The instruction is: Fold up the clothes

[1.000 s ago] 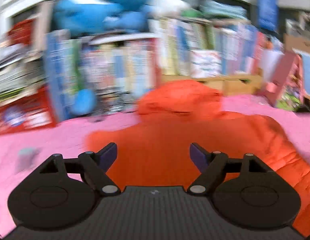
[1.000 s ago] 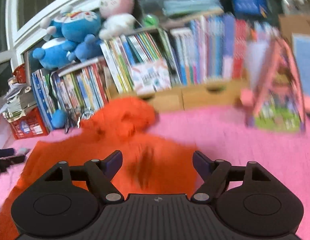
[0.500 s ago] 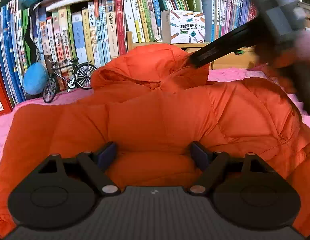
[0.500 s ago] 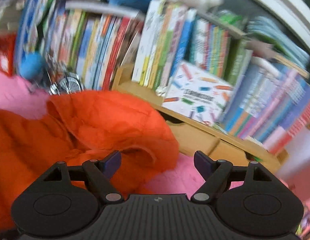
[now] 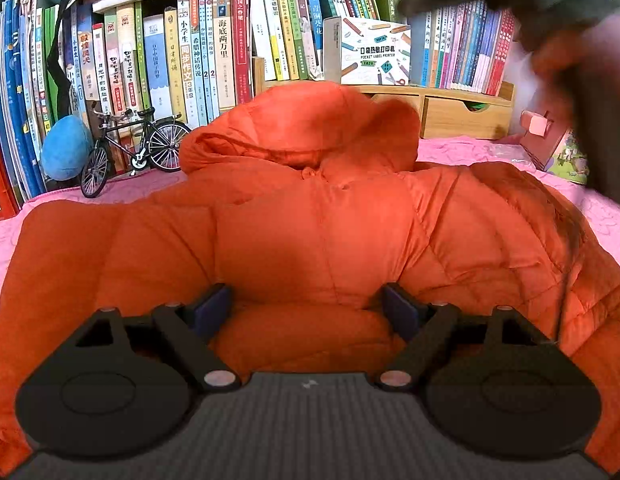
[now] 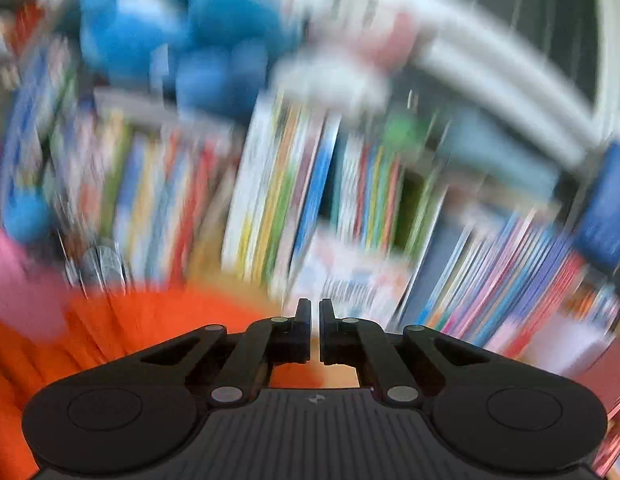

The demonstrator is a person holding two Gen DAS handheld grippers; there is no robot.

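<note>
Left claw [image 5: 307, 312] is found spread wide, its fingers pressed down on either side of a bulge of the orange jacket [image 5: 310, 240], nothing yet pinched between them. By far the largest item in view, the jacket is laid flat across the pink bed cover [image 5: 490, 152], hood [image 5: 301, 128] toward the bookshelf [image 5: 213, 48], sleeves spread to both sides. A quilted, padded build is shown by the stitched panels; the garment is judged light, soft and springy, with a smooth shell likely to slip and to puff back open once folded. A hold is best taken on a stitched seam, the hem or a cuff, where the padding is thin and the fabric can be pinched firmly, rather than on a full panel. Right claw [image 6: 314, 330] is seen drawn nearly together, a narrow gap left between the fingers; whether cloth is held there cannot be told, the view being heavily blurred. A small model bicycle [image 5: 133, 148] stands near the hood and could be knocked.
</note>
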